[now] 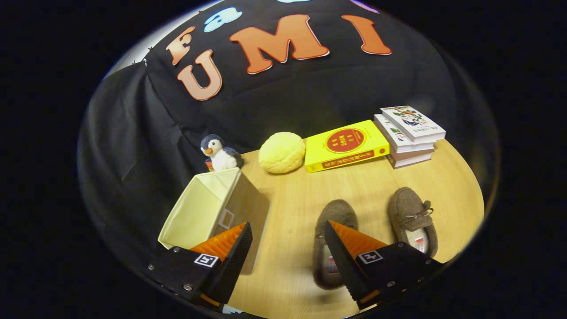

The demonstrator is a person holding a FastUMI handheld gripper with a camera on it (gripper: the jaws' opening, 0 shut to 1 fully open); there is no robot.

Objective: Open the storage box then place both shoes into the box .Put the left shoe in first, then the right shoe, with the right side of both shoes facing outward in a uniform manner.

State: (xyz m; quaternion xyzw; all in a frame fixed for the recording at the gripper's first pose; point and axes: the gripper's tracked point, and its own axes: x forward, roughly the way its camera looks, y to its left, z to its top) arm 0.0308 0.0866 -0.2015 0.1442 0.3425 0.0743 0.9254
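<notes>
Claw [288,232] spread above wooden table [292,195], black cloth behind.

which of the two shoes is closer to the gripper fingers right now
The shoe nearer the storage box: this shoe lies partly under one finger of the open gripper. The other shoe lies farther out.

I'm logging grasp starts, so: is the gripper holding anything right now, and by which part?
Nothing is held. The gripper is open above the wooden table, with bare tabletop between its fingers; the open beige fabric storage box and two brown suede moccasin shoes lie untouched.
</notes>
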